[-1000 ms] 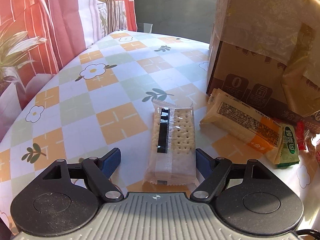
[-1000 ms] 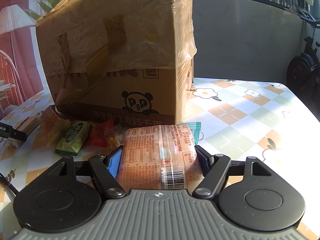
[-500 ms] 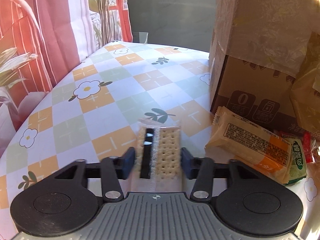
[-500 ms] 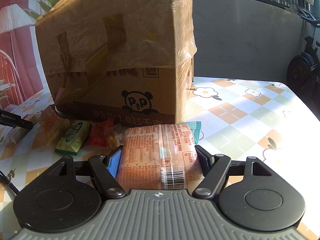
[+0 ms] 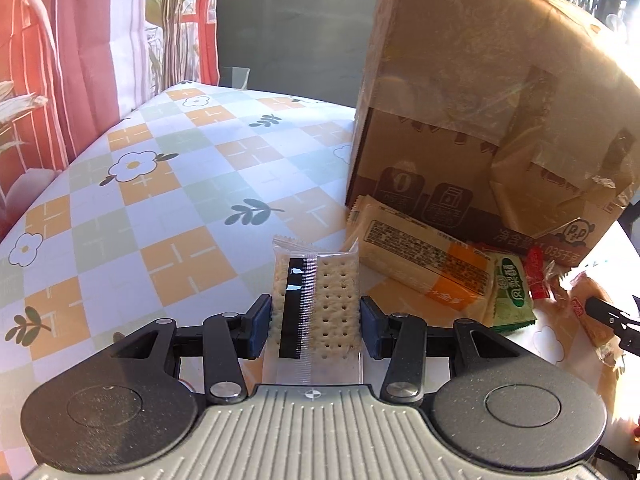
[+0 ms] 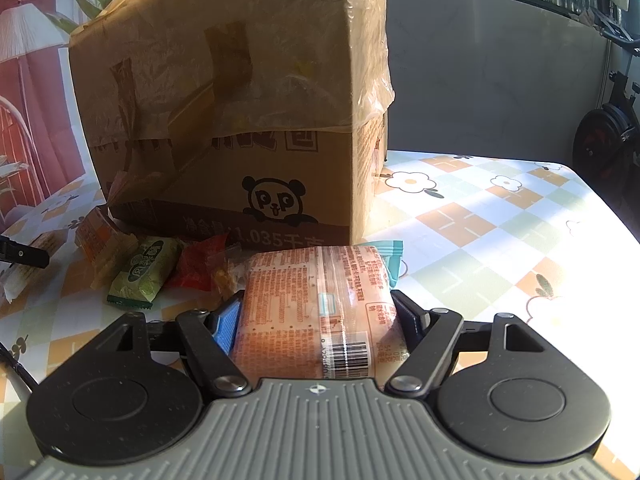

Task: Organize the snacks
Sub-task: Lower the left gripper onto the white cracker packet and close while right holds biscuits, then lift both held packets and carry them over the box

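Note:
My left gripper [image 5: 316,316] is shut on a clear cracker pack [image 5: 320,300] and holds it above the flowered tablecloth. My right gripper [image 6: 316,316] is shut on an orange wrapped snack pack [image 6: 316,304], with a teal packet [image 6: 390,258] just behind it. A tall cardboard box [image 5: 480,120] with a panda logo stands behind both; it also shows in the right wrist view [image 6: 240,100]. At its foot lie a yellow-orange biscuit pack [image 5: 424,256], a green candy packet [image 5: 512,288] and a red candy [image 5: 536,276].
The flowered tablecloth [image 5: 160,200] stretches left of the box, bordered by a red and white curtain [image 5: 80,60]. In the right wrist view the tablecloth [image 6: 500,220] runs right of the box toward an exercise bike [image 6: 608,128].
My left gripper closed on the cracker pack and lifted it off the table, turning slightly right toward the box. My right gripper stayed still, holding the orange pack.

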`<state>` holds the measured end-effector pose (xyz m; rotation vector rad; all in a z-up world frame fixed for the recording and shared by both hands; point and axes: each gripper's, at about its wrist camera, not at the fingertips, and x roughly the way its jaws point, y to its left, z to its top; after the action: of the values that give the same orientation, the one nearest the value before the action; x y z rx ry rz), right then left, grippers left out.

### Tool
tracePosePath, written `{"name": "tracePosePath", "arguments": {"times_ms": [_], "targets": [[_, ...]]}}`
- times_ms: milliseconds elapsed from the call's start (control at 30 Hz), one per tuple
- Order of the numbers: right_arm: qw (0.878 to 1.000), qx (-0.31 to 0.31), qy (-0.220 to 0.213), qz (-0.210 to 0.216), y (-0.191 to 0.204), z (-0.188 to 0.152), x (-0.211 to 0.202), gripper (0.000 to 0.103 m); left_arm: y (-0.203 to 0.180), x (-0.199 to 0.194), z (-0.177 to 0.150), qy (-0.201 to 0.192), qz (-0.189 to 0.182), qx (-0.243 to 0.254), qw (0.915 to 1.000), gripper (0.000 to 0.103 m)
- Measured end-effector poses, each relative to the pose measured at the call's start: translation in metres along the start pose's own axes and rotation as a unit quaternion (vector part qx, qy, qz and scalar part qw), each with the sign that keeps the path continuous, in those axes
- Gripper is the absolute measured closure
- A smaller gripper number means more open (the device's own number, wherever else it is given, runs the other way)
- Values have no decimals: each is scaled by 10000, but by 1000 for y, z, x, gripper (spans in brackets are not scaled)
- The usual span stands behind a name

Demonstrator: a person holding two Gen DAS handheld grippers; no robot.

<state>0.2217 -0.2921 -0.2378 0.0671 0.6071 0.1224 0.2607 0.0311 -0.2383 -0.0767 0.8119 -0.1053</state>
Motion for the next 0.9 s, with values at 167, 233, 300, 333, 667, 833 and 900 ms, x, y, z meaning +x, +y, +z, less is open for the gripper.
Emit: {"name": "tracePosePath", "arguments": {"times_ms": [167, 233, 300, 333, 667, 833, 900], "targets": [[10000, -37, 39, -16, 0, 1, 2, 27, 1, -10, 5, -296, -103, 24, 9995, 54], [10000, -21, 60, -4, 0, 2, 2, 28, 4, -15, 6, -404, -105, 5, 9991, 54], [9999, 33, 89, 55, -2, 3, -1, 29, 8, -21, 9, -525, -103, -37, 9986, 54], [9998, 95, 121, 93, -4, 3, -3, 29, 9, -25, 11, -618, -107, -51, 9980, 54], [9950, 817, -529, 210, -34, 42, -74, 30, 1, -66, 60, -1593, -296, 266, 9864, 54], [9895, 498, -1323, 308, -27, 104, -107, 30, -22, -91, 96, -2174, -557, 563, 9729, 54], [9848, 369, -1639, 436, -21, 128, -114, 30, -34, -98, 112, -2341, -675, 686, 9674, 54]]}}
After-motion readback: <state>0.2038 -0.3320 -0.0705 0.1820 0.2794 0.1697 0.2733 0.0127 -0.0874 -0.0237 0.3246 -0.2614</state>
